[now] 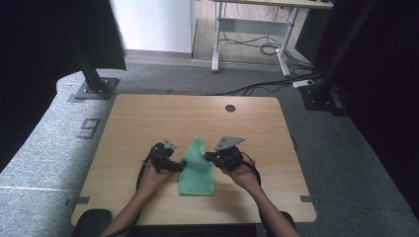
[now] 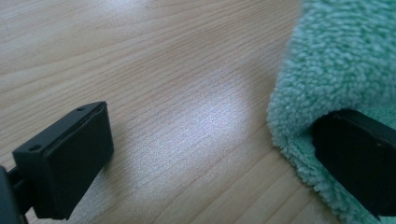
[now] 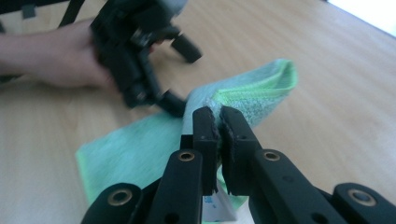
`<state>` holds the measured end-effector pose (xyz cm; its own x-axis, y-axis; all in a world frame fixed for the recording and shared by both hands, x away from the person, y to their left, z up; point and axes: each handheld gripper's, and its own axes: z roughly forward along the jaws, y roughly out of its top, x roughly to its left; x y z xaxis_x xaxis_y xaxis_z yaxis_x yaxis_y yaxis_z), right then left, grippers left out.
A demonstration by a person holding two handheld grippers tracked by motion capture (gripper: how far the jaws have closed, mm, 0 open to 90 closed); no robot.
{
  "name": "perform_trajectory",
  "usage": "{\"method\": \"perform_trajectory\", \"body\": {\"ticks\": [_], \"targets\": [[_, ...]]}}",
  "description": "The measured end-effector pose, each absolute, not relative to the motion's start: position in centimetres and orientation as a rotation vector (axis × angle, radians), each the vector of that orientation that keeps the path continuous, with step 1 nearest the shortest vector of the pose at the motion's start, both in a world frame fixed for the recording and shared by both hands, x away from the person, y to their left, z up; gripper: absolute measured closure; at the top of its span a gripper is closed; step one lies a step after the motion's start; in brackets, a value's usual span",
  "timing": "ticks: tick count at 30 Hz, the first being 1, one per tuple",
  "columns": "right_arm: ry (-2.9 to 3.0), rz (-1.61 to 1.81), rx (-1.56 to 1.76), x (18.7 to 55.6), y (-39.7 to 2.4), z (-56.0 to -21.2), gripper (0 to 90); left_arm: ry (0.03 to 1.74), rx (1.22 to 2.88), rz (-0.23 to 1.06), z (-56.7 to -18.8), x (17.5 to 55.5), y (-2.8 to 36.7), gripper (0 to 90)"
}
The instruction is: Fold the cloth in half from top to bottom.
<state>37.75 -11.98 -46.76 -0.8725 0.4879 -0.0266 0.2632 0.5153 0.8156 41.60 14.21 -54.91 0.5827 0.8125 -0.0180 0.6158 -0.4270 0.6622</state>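
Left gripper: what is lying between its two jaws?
In the left gripper view, bare wooden table lies between the jaws of the left gripper; one jaw is tucked under the green towel edge.

Both forearms reach in from the near edge. The left black two-jaw gripper point(image 1: 179, 167) points right, jaws wide apart; the right black two-jaw gripper point(image 3: 219, 122) points left, jaws pinched together.
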Motion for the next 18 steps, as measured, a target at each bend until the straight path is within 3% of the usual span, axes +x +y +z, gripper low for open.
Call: {"method": "perform_trajectory", "body": {"ticks": [18], "targets": [[2.634,1.090,0.711,35.1,-12.2,-52.4,83.7,1.067,2.200,0.412,-54.7,41.1,14.2,2.1]]}}
